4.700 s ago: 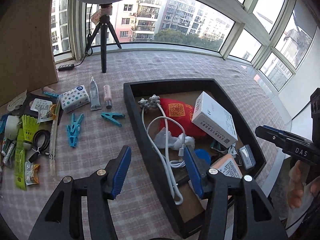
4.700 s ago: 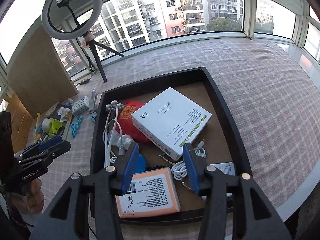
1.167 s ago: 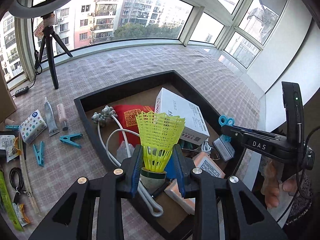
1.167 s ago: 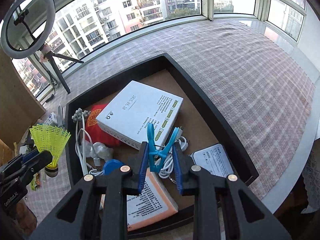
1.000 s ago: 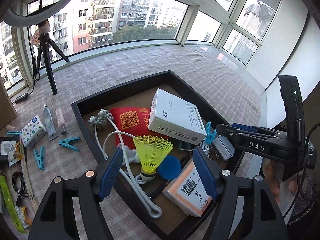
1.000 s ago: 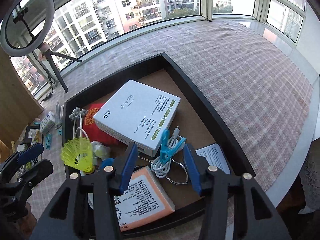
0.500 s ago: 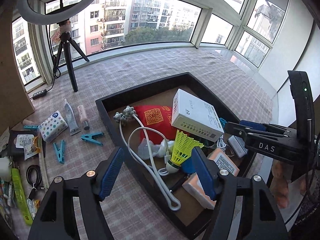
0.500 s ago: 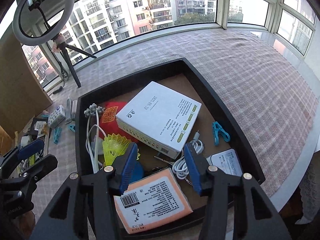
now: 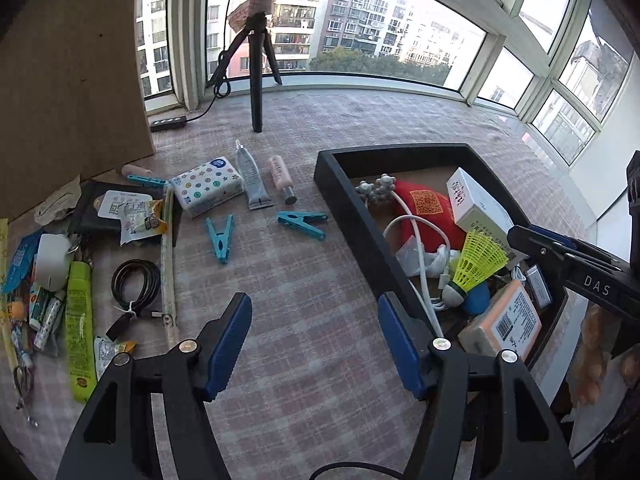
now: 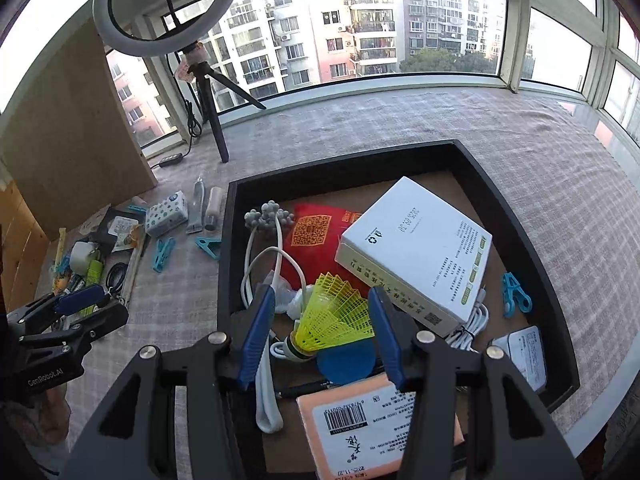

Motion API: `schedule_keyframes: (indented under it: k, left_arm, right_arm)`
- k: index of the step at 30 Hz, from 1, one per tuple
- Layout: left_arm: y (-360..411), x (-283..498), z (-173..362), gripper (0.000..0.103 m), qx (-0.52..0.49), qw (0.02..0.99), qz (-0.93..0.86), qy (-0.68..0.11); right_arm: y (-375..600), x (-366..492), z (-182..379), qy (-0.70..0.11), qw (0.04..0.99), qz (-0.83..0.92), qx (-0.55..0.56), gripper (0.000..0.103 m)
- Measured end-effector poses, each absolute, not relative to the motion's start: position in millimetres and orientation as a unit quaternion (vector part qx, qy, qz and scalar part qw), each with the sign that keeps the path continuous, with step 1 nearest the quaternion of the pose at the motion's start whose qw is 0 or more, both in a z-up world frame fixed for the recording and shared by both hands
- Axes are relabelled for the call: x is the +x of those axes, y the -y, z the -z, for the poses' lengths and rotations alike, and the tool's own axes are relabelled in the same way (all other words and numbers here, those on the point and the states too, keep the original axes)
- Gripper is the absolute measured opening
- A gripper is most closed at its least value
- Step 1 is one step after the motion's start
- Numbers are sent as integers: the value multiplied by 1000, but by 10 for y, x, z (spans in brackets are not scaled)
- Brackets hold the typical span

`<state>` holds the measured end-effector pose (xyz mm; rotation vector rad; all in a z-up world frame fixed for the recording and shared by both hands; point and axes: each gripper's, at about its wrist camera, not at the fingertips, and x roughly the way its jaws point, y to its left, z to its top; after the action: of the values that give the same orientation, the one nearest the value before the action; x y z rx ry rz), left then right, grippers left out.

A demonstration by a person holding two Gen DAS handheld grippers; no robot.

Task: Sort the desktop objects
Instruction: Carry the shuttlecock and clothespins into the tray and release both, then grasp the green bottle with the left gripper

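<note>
While both hand-held grippers are released and grasp nothing, the left hand-held gripper (image 9: 316, 340), its jaws just narrowing over bare worktop (image 9: 304, 280), is the nearer to the loose things. Ahead of it lie two pegs (image 9: 220, 237), one pointing back at it, the other (image 9: 302, 224) crosswise to its right; a third (image 9: 146, 179) lies far ahead-left. The right hand-held gripper (image 10: 322, 334), jaws just widening, hangs over the tray (image 10: 222, 264) with the one shuttlecock (image 10: 332, 322) lying on its side below the gap, pads clear of it. One peg (image 10: 516, 294) lies in the tray to its right. One white box (image 10: 416, 252) lies ahead.
</note>
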<state>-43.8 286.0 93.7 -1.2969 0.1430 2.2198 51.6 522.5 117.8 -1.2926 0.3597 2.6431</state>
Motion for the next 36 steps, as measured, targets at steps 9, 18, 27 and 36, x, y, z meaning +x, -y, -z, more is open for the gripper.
schedule_keyframes:
  k: [9,18,27,36]
  left_arm:
    - [-1681,-720,-630,52,-513,166,-842,-6]
    - [-876,-876,-405,42,-528,109,-842,32]
    - [-797,-1080,-211,26,-542,126,-829,53]
    - [-835,-1371,-65,26,-551,128,-824,48]
  right_arm:
    - [-4839,260,-1030,-104,44,-874,-472,59]
    - [-3950,-224,-1088,-93,-65,-872,-476,42]
    - [-2821,-967,-774,-64,-157,-836,-522,27]
    - [-2318,-1449,-380,-78,-188,-803,-560,25]
